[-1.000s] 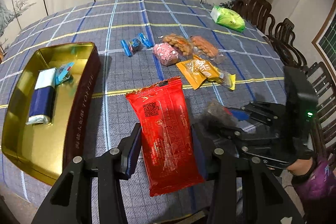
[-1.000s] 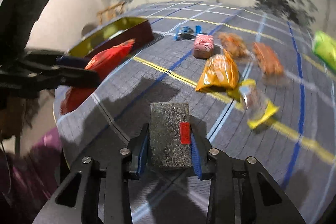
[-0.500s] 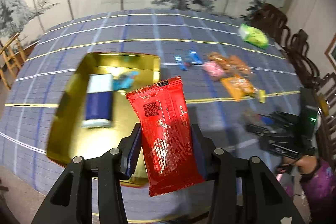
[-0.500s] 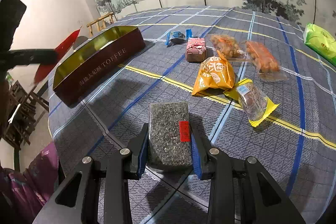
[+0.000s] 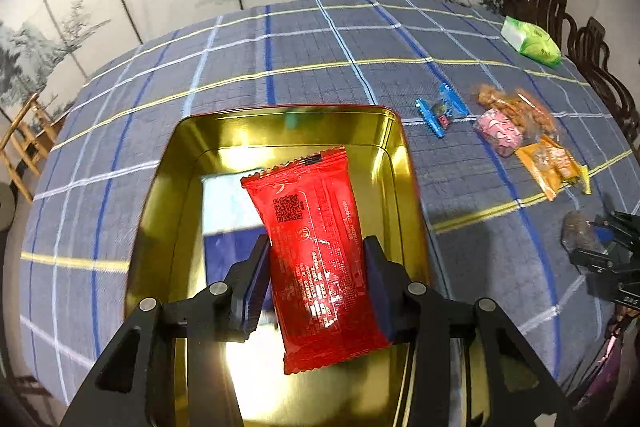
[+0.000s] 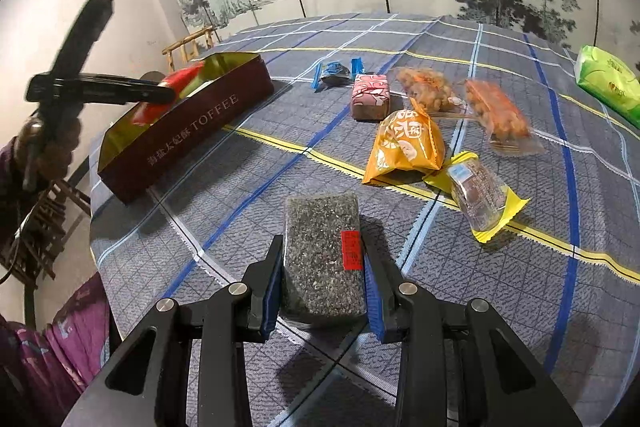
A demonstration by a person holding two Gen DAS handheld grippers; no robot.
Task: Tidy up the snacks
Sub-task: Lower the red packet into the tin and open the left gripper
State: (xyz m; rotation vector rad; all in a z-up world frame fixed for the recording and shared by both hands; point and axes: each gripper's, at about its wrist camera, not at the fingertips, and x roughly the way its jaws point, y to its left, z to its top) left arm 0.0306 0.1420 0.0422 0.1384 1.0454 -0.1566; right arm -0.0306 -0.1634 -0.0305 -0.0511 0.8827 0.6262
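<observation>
Clamped in the left gripper [image 5: 316, 283], a red packet [image 5: 316, 247] hangs above the gold tin [image 5: 396, 163] near the table's edge; the right gripper [image 6: 322, 281] pinches a grey bar [image 6: 322, 251].

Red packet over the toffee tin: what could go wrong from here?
1. The left gripper pinches the red packet low down; its long free end might snag the gold tin rim.
2. Dropped here, it would probably cover the blue-and-white pack.
3. The right gripper holds a grey seeded bar nearby; both hands may crowd the tin.
</observation>
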